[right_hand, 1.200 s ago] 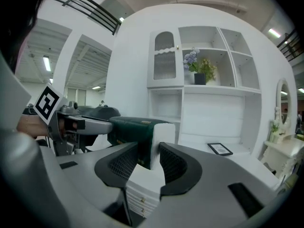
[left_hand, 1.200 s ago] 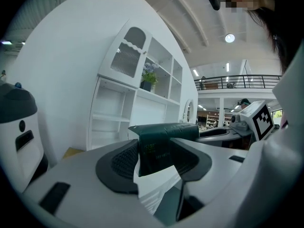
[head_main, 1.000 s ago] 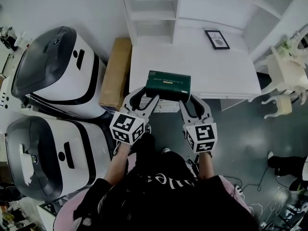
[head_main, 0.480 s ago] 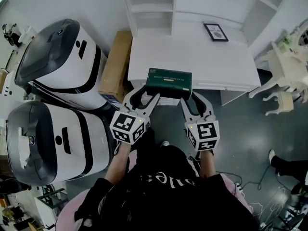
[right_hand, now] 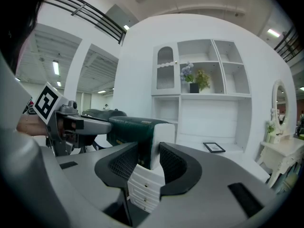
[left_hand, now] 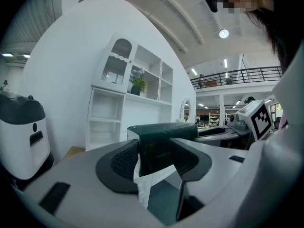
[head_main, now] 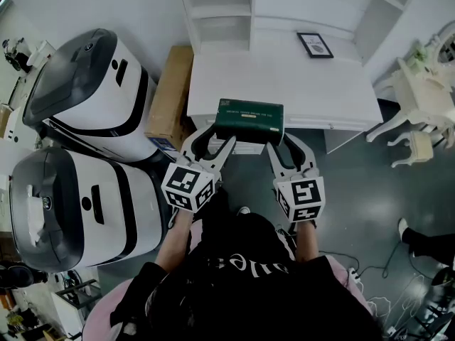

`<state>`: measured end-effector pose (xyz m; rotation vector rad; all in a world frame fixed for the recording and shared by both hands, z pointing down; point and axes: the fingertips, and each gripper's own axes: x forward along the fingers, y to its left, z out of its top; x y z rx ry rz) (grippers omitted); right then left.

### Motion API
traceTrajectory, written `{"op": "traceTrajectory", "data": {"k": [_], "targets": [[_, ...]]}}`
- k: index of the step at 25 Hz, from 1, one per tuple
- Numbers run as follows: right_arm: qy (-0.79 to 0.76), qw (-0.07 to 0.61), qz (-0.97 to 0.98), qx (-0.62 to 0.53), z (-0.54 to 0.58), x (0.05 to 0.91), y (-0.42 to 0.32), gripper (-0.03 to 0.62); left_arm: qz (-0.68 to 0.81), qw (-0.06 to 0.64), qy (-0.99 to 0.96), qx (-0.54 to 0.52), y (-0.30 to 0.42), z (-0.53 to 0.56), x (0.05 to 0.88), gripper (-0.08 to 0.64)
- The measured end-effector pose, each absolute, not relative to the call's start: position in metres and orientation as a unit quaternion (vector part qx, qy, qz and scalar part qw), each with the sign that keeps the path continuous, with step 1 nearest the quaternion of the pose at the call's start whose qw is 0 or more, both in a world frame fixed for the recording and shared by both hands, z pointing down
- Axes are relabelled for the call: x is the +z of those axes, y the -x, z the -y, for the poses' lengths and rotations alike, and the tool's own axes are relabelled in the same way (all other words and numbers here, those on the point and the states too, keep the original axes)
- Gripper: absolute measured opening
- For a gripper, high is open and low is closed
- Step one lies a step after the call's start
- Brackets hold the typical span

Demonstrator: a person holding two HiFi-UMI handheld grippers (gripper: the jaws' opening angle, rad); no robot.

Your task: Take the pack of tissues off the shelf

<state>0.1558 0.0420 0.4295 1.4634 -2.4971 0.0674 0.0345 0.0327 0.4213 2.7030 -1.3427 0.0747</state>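
Counting what lies below the head camera gives one pack of tissues [head_main: 249,121], two grippers, two big white machines with dark lids at the left [head_main: 85,91] [head_main: 71,212], one cardboard box [head_main: 170,98] standing between the upper machine and a white desk [head_main: 320,91], one framed picture [head_main: 315,45] lying on that desk, and one white shelf unit [head_main: 220,13] rising behind it. The pack is a flat, dark green rectangular block with a pale label strip and small light print on its top face; the right gripper view shows its end face as white. It hangs level and broadside to the person, above the front edge of the desk top and well clear of the shelves, carried by its two short ends. The left gripper [head_main: 213,139] has its jaws clamped on the pack's left end, the ribbed black pads [left_hand: 124,159] pressing both sides of it. The right gripper [head_main: 286,145] grips the right end the same way, its pads [right_hand: 172,165] tight against the green wrapper. Both grippers point forward and nearly level, side by side, each marker cube [head_main: 188,187] [head_main: 298,199] facing up, with the person's forearms stretched out straight behind them
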Motion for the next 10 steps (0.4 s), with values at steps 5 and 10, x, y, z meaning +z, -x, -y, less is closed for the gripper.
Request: {"op": "traceTrajectory", "data": {"k": [5,10], "targets": [[-0.505,0.122,0.854,0.021,-0.0459,0.4289,-0.1591,0.160,0.440,0.059,-0.896,0.025,-0.0381,-0.0363,0.4209,0.206],[-0.506,0.126,0.853,0.021,-0.0465,0.4271,-0.1609,0.160,0.439,0.060,-0.896,0.024,-0.0395,-0.0367,0.4190,0.206]]}}
